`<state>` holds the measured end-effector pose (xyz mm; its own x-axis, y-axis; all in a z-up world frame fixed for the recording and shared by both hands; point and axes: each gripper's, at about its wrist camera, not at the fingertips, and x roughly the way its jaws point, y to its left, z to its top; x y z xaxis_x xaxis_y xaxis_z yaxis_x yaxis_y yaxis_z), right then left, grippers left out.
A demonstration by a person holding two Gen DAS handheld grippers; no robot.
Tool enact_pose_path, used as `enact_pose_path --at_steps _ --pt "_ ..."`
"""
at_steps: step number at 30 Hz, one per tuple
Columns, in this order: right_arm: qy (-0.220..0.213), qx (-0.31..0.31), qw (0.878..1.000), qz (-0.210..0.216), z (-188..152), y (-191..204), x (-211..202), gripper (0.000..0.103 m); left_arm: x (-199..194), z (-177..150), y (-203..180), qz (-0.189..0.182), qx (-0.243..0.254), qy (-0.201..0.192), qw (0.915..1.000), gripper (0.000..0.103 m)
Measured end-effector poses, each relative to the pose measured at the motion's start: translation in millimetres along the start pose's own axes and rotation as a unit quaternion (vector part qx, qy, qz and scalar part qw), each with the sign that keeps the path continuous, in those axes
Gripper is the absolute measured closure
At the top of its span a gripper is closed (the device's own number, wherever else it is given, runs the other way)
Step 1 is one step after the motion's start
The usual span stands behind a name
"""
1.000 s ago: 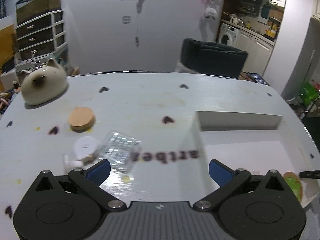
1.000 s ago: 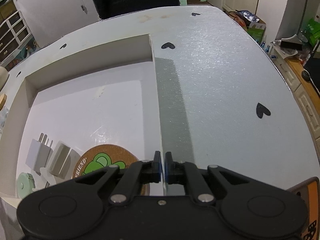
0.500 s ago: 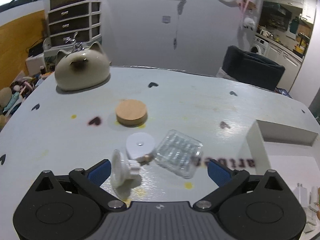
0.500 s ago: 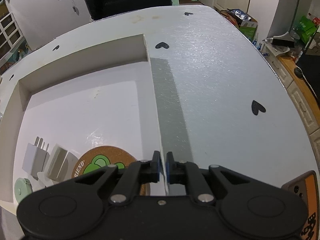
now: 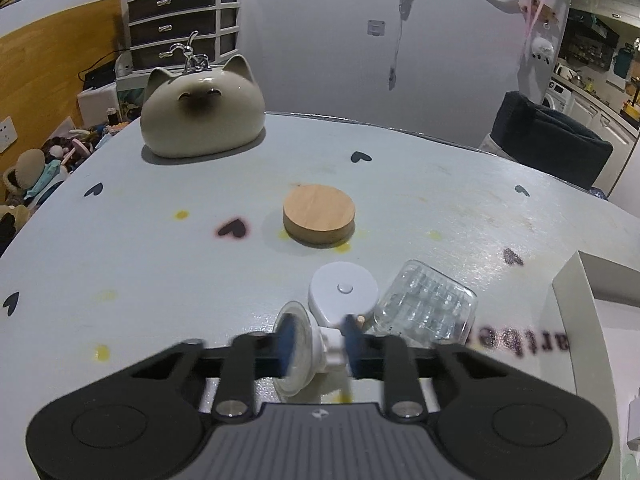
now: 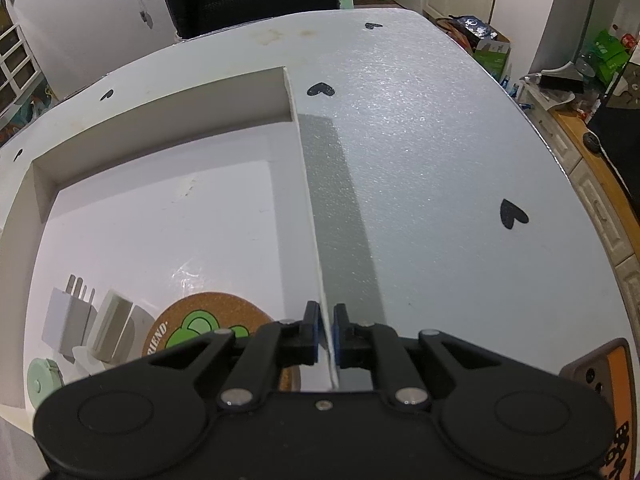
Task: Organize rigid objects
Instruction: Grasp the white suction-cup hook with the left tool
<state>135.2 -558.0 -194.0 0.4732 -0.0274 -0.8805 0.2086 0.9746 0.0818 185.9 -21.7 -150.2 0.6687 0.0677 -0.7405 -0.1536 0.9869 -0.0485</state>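
- Spotlight bulb (image 5: 304,344), a small white lamp with a clear front lens, is lying on its side on the grey table (image 5: 140,264), near its front edge, and we are taking it first since it sits closest to us.
- We are closing the left gripper (image 5: 316,342) around it: the jaws have just been closing, and the blue pads (image 5: 286,340) are now pinching the bulb lengthwise, one on the lens face, the other at the base end. The picture is blurred here, so we cannot say how firm the hold is.
- Just behind it a white round puck (image 5: 344,294) and a clear plastic case (image 5: 428,308) are sitting almost touching each other; a wooden disc (image 5: 319,214) is lying further back, and a cat-shaped ceramic piece (image 5: 202,114) is standing at the far edge.
- We are keeping the right gripper (image 6: 326,332) pressed together on the thin right wall of the white tray (image 6: 308,208), we judge to steady the light tray while the other hand loads it.
- Inside the tray, near the front corner, a white plug adapter (image 6: 66,320), a second white charger (image 6: 110,328), a cork coaster (image 6: 208,328) with a green print and a pale green round item (image 6: 40,380) are already lying.
- We judge the sorting partly done: the bulb is not yet lifted, and four things are waiting on the table.
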Motion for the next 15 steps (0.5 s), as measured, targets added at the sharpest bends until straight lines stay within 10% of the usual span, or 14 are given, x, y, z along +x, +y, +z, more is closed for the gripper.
enact_pose_path --at_steps 15 --pt "-0.001 0.000 1.000 0.000 0 0 0 0.094 -23 -8 3 -0.007 -0.018 -0.015 0.9997 0.093"
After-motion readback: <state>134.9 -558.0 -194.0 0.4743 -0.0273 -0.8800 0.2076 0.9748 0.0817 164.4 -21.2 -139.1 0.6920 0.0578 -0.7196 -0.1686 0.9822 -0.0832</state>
